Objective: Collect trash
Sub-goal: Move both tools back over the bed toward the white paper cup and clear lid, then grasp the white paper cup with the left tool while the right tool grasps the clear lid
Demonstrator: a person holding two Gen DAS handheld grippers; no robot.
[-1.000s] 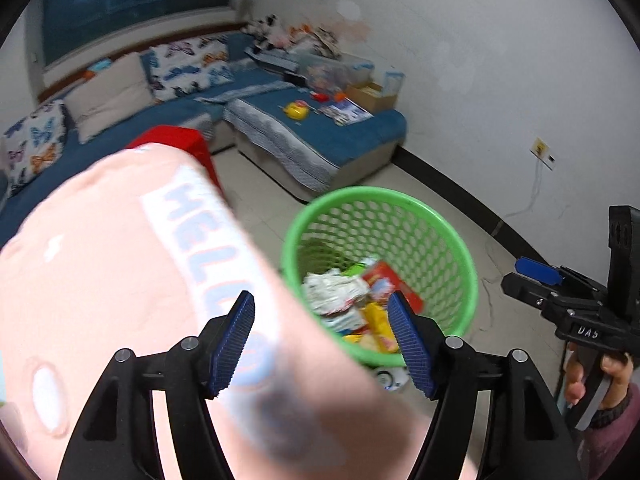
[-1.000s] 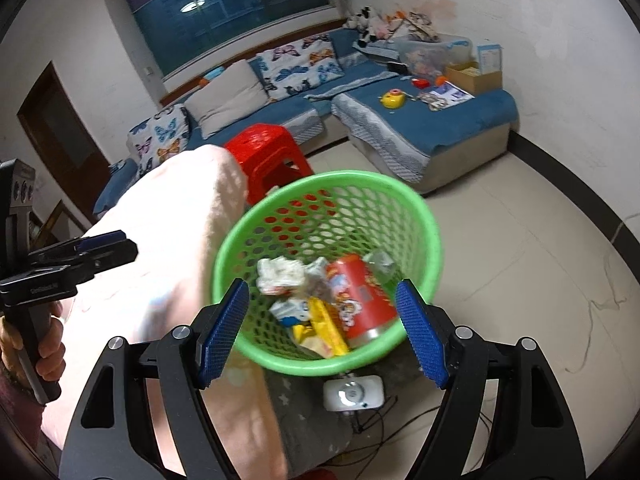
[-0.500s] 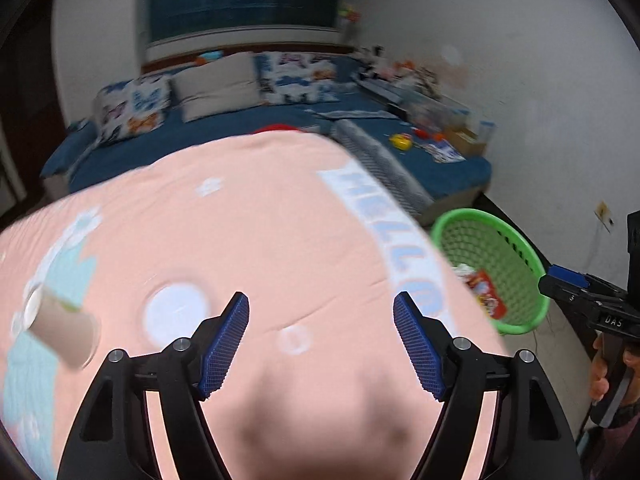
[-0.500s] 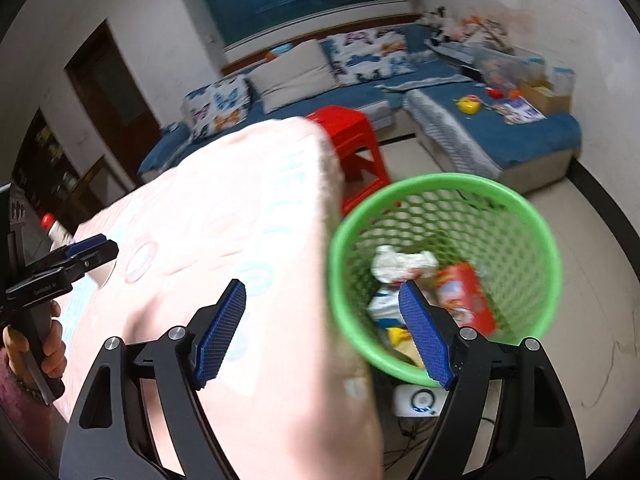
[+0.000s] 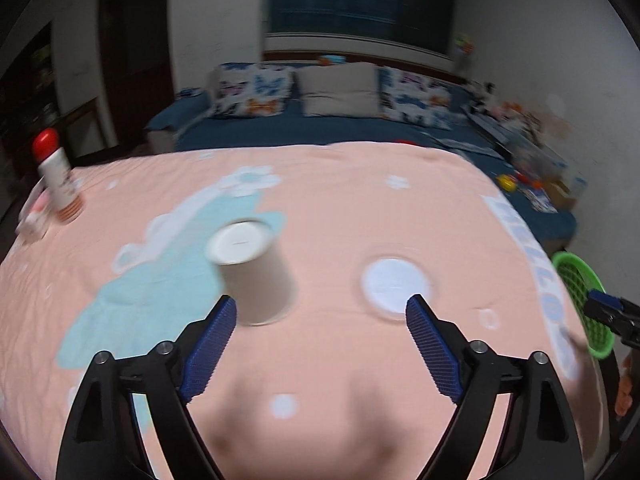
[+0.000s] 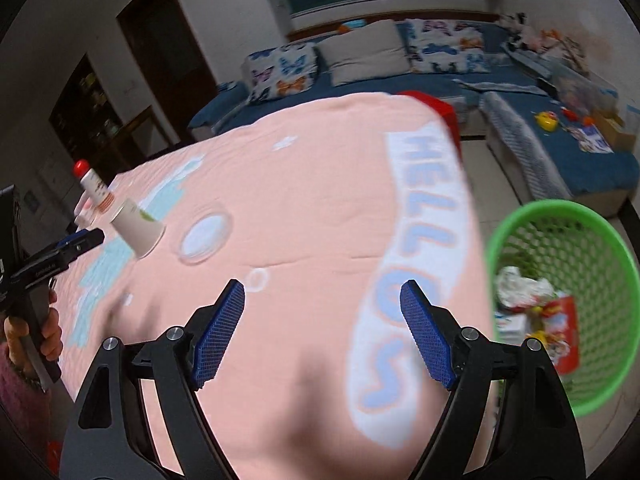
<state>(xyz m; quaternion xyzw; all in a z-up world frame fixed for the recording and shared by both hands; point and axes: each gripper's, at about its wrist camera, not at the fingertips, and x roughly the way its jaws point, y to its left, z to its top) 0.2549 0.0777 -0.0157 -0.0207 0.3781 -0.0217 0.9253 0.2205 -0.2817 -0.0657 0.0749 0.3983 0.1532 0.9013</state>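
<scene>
Both tongs stand apart and empty, the left tongs facing the upturned paper cup on the pink-clothed table, probably the next piece of trash. The right tongs hover near the table edge beside the green basket, which sits low where scraps drop in.

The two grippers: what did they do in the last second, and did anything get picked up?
Both swung left, away from the green basket and over the pink cloth. The left gripper now faces an upside-down paper cup, just ahead of its left finger; the right gripper hangs over the cloth's HELLO lettering. Nothing was grasped or dropped. Both stayed open and empty, and the basket's trash looks unchanged.
</scene>
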